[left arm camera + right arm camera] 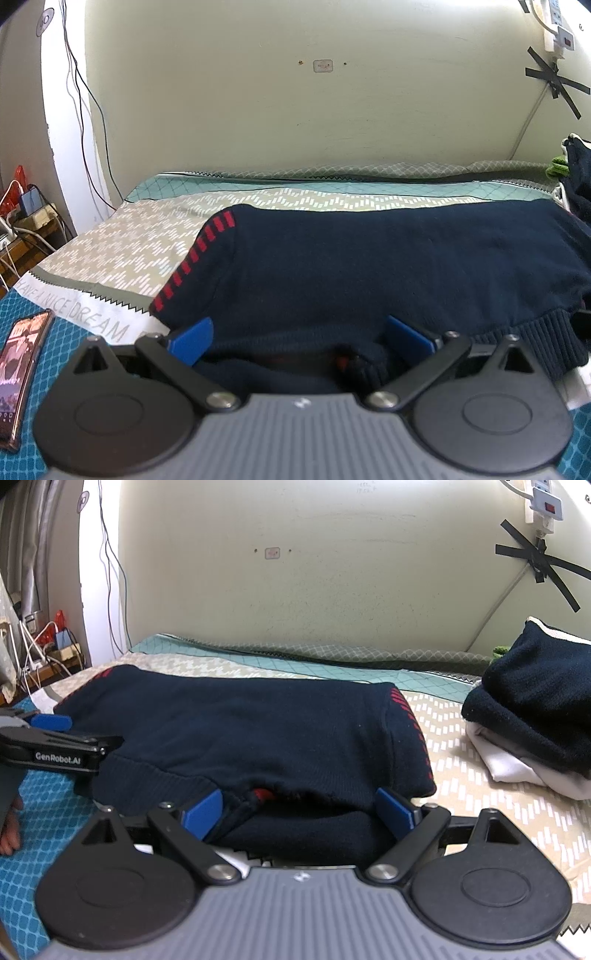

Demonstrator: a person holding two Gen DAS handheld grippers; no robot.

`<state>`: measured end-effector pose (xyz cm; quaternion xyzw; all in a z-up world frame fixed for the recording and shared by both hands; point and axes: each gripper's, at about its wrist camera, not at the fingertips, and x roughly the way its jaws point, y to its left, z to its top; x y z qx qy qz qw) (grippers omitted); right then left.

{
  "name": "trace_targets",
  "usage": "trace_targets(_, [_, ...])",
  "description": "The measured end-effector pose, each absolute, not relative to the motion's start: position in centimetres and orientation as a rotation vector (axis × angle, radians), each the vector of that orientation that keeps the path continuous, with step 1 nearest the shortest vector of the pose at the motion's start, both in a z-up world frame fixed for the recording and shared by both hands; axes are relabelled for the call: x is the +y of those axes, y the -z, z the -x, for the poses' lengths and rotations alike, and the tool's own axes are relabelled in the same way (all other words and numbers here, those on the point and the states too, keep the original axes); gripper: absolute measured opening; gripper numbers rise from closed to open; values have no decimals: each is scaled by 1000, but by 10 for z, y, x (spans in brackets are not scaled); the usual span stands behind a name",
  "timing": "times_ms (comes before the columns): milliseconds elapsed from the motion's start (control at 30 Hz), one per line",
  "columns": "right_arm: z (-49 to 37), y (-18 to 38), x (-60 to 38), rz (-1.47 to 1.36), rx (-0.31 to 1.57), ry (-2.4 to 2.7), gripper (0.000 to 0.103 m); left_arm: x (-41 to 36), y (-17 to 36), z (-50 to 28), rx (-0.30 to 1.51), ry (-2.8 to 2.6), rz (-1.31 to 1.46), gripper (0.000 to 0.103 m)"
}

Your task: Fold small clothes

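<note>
Left wrist view: blue fingers (194,341) spread wide, one on each side of the near edge of the navy sweater (369,258). Pads do not press on the cloth; the left gripper (299,341) holds nothing. The sweater lies folded on the patterned bedsheet (118,251), red-dashed seam toward the left, ribbed hem at lower right. Likely reading: the gripper is set low at the near edge either to take up the folded layers or just after letting them go; cannot say which. A phone (22,380) lies at the left on the blue mat. The gripper body hides the cloth closest to the camera, so the number of layers between the fingers is unclear. A red scrap shows in the gap; probably inner trim.

Right wrist view: fingers (205,818) likewise spread, straddling the sweater's near folded edge, pads clear of the cloth. The right gripper (299,814) is empty. The left gripper appears at the left edge beside the hem, and both sit along the same near side, which suits a two-handed fold away from the camera. A stack (532,709) of folded clothes rests at the right, cut off by the frame. Below it, white fabric; item unidentifiable.
</note>
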<state>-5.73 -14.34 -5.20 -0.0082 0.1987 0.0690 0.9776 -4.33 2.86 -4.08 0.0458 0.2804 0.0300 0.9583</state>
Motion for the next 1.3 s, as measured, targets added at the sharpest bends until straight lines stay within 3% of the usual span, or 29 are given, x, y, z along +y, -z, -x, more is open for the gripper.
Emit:
trace_targets(233, [85,49,-144,10,233,-89,83,12,32,75,381,-21,-196,103])
trace_targets(333, [95,49,-150,-20,172,-71,83,8,31,70,396,24,-203,103])
trace_targets(1033, [90,50,-163,-124,192,-50,83,15,30,68,443,151,-151,103])
trace_targets(1300, [91,50,-151,-54,187,-145,83,23,27,79,317,59,-126,103])
